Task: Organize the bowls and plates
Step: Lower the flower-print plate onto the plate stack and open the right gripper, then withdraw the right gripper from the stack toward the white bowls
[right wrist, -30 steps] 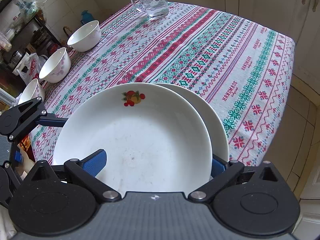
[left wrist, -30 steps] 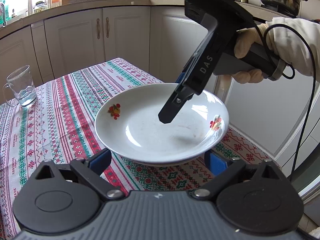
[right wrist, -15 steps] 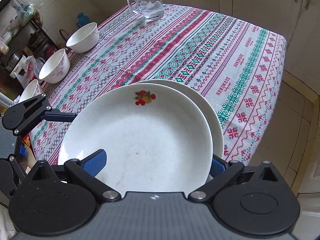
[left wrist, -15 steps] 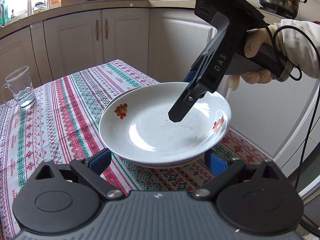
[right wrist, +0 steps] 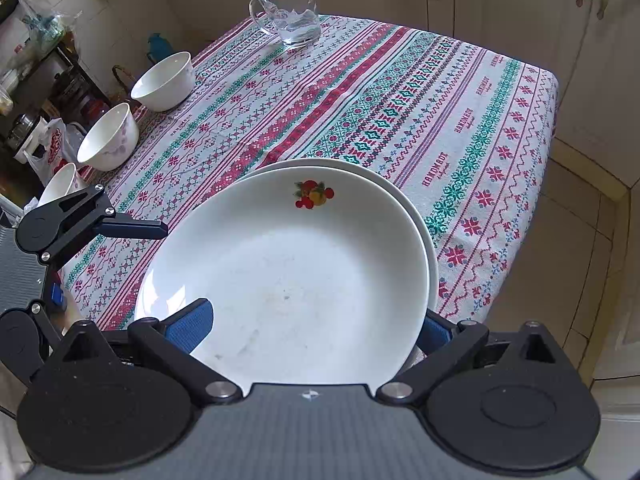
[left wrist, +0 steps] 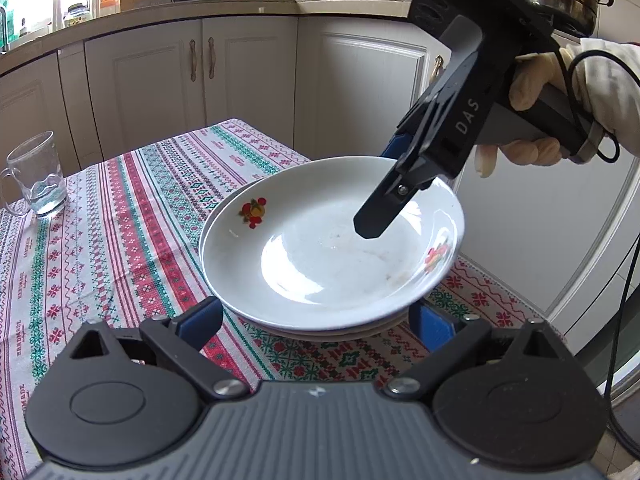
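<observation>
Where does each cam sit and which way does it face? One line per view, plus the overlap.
Left wrist: sits on the left tongs, low at the table's near edge, facing the cabinets; shows its own blue-padded fingers, plus the right tongs and gloved hand.
Right wrist: sits on the right tongs, above the fruit-print plate, angled down across the tablecloth toward three bowls; shows its own fingers on the plate rim, and the left tongs at left.
Shared: the fruit-print plate over a second plate, glass mug, tablecloth.

White fruit-printed plate (right wrist: 288, 280) on red-green patterned tablecloth (right wrist: 360, 100).
</observation>
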`<state>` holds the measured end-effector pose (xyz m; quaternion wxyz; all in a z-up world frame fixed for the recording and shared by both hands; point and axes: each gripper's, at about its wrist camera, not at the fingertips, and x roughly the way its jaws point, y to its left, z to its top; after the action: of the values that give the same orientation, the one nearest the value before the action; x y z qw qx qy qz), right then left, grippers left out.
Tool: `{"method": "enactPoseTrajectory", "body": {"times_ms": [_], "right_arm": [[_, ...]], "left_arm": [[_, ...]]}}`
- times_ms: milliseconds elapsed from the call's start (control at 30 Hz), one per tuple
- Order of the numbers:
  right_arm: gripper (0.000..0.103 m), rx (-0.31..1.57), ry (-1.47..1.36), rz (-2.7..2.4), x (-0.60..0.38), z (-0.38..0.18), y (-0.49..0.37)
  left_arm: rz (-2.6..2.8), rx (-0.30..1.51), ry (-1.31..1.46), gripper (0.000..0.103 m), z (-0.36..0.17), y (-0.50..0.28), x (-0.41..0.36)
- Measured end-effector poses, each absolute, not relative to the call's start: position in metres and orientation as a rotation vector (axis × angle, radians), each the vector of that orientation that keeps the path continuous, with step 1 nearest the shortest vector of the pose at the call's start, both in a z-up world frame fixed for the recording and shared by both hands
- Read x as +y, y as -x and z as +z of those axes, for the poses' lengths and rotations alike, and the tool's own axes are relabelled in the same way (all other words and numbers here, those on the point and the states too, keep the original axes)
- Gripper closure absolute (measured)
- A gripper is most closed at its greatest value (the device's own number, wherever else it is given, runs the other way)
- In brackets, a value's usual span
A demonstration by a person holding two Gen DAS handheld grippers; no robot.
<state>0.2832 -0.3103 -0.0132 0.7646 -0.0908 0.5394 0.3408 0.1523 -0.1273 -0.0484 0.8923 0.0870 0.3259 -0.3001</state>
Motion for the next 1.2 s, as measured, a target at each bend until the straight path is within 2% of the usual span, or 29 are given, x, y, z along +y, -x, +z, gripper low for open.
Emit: {"method": "enactPoseTrajectory", "body": {"times_ms": [833,967,1200], "right_arm": [[0.000,1.143,0.300,0.630,-0.311,-0.015,-0.264],[0.000,1.079,0.310,0.603,-0.309,-0.008,-0.255],[0.000,0.853,0.347,0.415,-0.298,0.008,-0.222]], "left_arm": [[-0.598,0.677,-0.202,0.004,-0.053,-0.152,-0.126],[-0.592,0.662,-0.206,0.004,-0.048,-0.147,-0.123],[-0.580,0.642,-0.179,0.004,-0.036,-0.135,-0.108]]}}
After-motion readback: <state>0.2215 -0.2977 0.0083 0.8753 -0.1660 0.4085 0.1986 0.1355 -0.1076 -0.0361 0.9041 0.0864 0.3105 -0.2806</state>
